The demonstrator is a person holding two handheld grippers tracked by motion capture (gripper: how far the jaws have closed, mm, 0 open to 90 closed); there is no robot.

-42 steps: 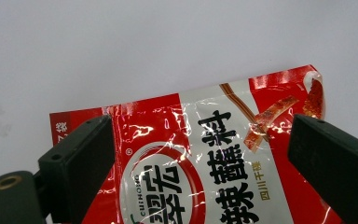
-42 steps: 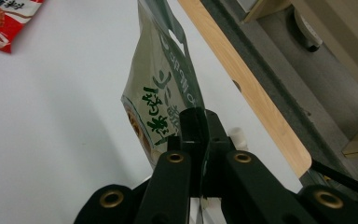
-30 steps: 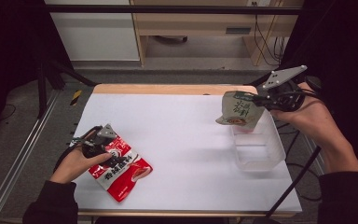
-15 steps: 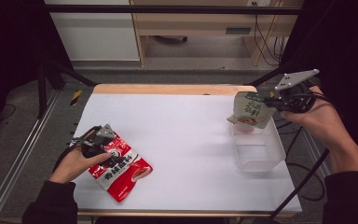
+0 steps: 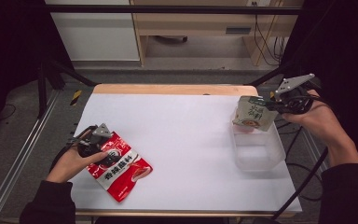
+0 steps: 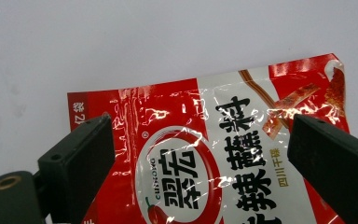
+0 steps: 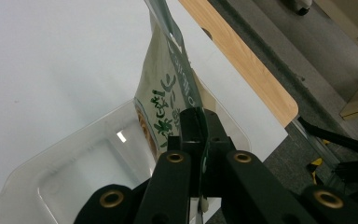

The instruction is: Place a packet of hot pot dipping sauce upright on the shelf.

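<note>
A red snack pouch (image 5: 116, 167) (image 6: 223, 154) lies flat on the white table top at the front left. My left gripper (image 5: 93, 142) (image 6: 200, 154) hovers over its upper end with jaws open, one on each side of the pouch. A green and cream pouch (image 5: 252, 113) (image 7: 168, 100) hangs over the far end of a clear plastic bin (image 5: 256, 149) (image 7: 74, 168) at the right. My right gripper (image 5: 272, 105) (image 7: 200, 135) is shut on that pouch's top edge.
The white sheet (image 5: 182, 135) covers a wooden table whose far edge (image 5: 172, 88) shows bare wood. Metal rails run along the left side, and cables trail off the right edge. A pale cabinet and wooden furniture stand beyond the table.
My right gripper has carried the green and cream pouch rightward and down, from above the bin's near-left side to its far end. The left gripper and red pouch have stayed put.
</note>
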